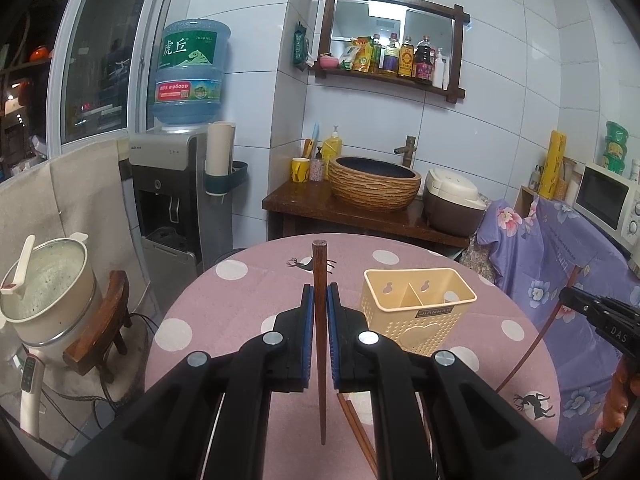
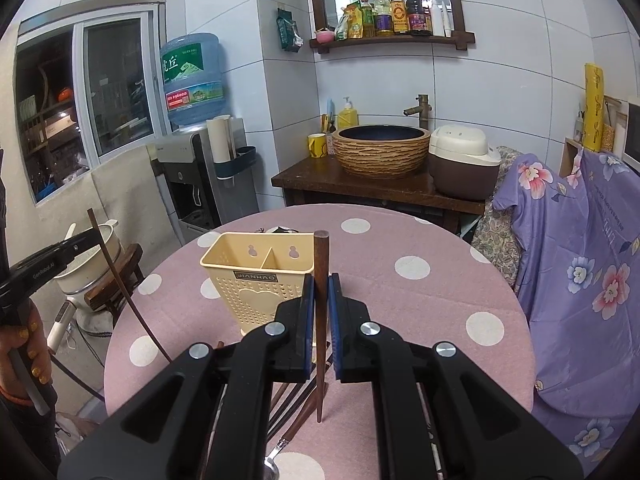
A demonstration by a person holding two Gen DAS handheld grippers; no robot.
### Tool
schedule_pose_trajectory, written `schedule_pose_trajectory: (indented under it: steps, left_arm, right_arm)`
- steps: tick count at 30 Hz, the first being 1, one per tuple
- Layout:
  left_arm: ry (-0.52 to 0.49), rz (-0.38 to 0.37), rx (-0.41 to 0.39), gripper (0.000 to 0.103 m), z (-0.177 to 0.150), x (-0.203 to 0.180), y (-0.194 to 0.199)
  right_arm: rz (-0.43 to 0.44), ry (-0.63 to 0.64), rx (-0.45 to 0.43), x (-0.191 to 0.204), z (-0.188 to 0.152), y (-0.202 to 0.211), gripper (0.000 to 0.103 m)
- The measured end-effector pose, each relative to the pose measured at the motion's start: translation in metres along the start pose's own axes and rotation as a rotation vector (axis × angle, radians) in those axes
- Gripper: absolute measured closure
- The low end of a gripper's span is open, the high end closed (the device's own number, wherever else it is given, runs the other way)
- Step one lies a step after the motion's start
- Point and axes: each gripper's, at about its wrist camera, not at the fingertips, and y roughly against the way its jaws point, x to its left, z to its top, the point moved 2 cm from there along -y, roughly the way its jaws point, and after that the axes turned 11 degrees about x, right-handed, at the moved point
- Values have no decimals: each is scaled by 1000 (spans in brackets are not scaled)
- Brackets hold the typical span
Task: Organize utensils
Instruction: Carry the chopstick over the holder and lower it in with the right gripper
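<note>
Each hand-held gripper, left point(image 1: 319, 300) and right point(image 2: 321, 290), pinches an upright chopstick point(image 1: 319, 320), the holder point(image 2: 258, 270) nearer the right one's left

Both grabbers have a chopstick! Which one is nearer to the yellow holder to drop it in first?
Probably the right gripper: its chopstick stands upright just beside the yellow holder. The left gripper grips its chopstick too, but the holder sits further off to its side.

Glossy wooden chopstick point(image 1: 320, 320), perforated plastic holder point(image 1: 416, 312)
</note>
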Motion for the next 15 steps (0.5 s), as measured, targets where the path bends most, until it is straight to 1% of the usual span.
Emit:
schedule_pose_trajectory:
  steps: [4, 8, 12, 15]
  left_arm:
    - [2, -13, -2, 95, 8, 2, 2]
    - [16, -40, -10, 95, 26, 5, 7]
    - [12, -66, -41, 95, 51, 1, 19]
    - [13, -89, -79, 95, 76, -6, 31]
  right_arm:
    - [-3, 2, -7, 1, 3, 3, 95]
    - [-4, 0, -14, 2, 14, 7, 95]
    - [5, -9, -42, 3, 39, 19, 95]
    - [1, -12, -86, 7, 66, 32, 95]
